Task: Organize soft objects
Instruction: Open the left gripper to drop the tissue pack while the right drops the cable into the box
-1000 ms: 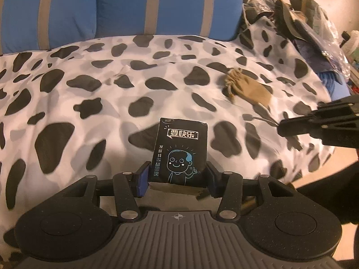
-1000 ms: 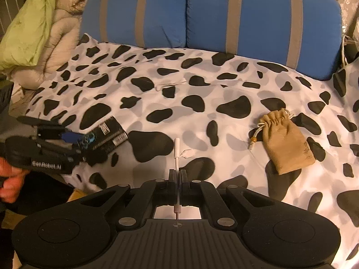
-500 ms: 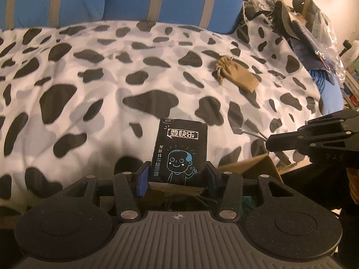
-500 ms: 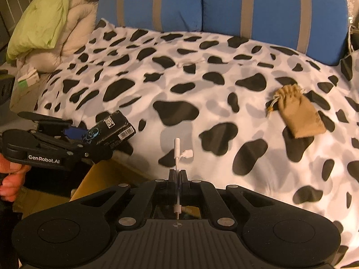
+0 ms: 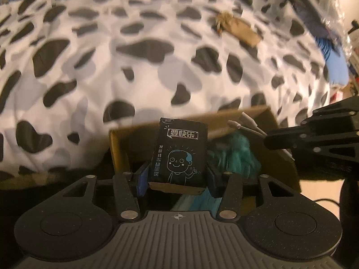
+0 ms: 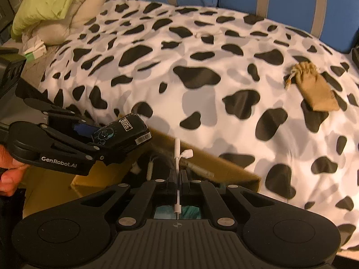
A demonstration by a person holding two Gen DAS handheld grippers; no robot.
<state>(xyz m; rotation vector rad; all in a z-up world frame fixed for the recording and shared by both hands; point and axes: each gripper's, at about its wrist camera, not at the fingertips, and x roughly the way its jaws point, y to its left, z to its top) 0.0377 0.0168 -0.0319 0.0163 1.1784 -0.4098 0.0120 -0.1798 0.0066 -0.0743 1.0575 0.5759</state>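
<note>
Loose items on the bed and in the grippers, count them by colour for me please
Black: 1, tissue pack in the left gripper
White: 1, small adapter cable in the right gripper
Tan: 1, drawstring pouch on the bedspread
Total: 3

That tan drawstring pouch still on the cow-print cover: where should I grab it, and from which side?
Grip the tan drawstring pouch across its flat body, below the gathered neck, coming down from above. It lies flat and alone on the cow-print cover, long axis slanted, so turn the jaws across the narrow width. The cords at the neck look too thin to hold.
</note>
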